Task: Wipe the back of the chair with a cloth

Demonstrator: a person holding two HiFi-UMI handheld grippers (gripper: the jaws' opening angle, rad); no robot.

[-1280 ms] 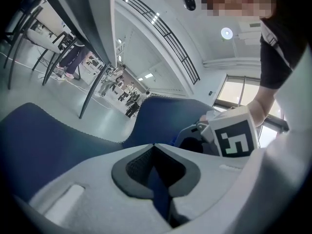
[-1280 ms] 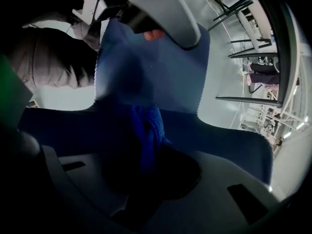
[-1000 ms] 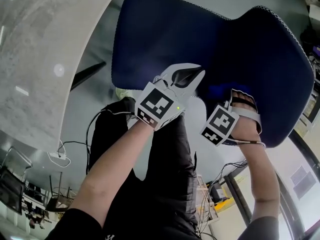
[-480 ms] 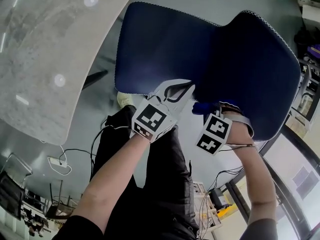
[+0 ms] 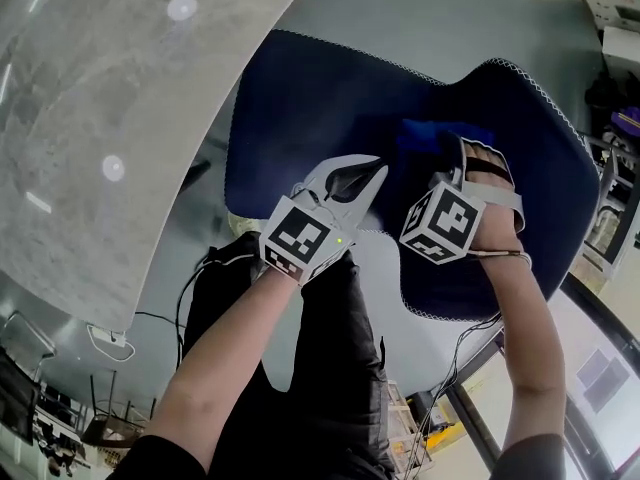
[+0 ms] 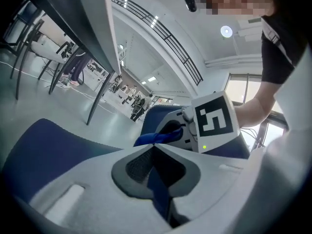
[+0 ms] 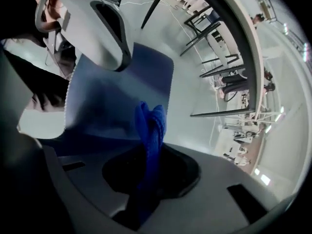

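My right tongs (image 7: 147,152) pinch the blue cloth (image 7: 151,123), which lies against the dark blue chair back (image 5: 545,168) on the right. My left tongs (image 6: 154,145) are pressed together, tips at the seat (image 5: 300,98)'s near edge.

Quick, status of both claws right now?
Left claw: closed, apparently pinching the edge of the blue chair.
Right claw: closed, holding the blue cloth.
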